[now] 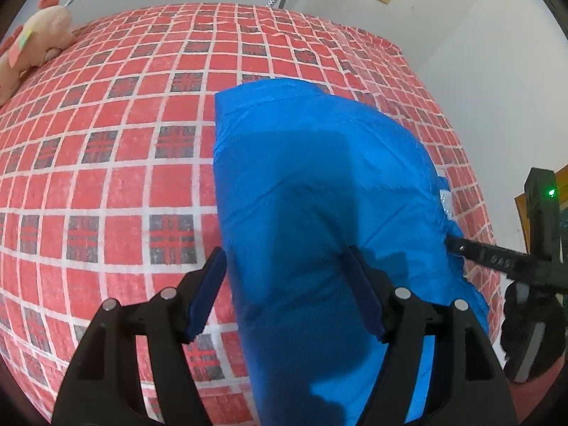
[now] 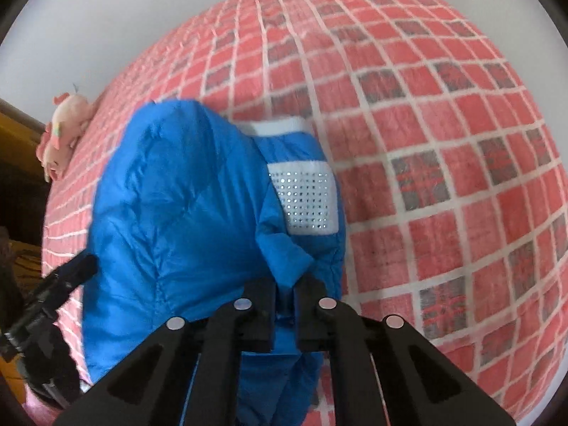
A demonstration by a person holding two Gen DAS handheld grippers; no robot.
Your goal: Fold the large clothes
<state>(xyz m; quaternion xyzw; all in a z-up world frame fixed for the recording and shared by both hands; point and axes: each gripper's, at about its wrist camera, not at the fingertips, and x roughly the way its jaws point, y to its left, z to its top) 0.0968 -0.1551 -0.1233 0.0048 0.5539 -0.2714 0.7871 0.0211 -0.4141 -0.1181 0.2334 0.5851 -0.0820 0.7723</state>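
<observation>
Through my left wrist camera, my left gripper (image 1: 285, 285) stands released, its fingers astride the near left edge of the blue jacket (image 1: 319, 191), which lies on the red checked bedspread (image 1: 106, 142).

Through my right wrist camera, my right gripper (image 2: 284, 310) is clenched on a thin blue fold. This smooth, puffy, quilted cloth could slip out, I think, because the bite is small. A white studded patch (image 2: 307, 197) glitters nearby.

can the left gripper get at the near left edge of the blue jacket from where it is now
Probably yes: the left gripper is open, one finger over the checked bedspread, the other over the blue jacket, nothing in between.
</observation>
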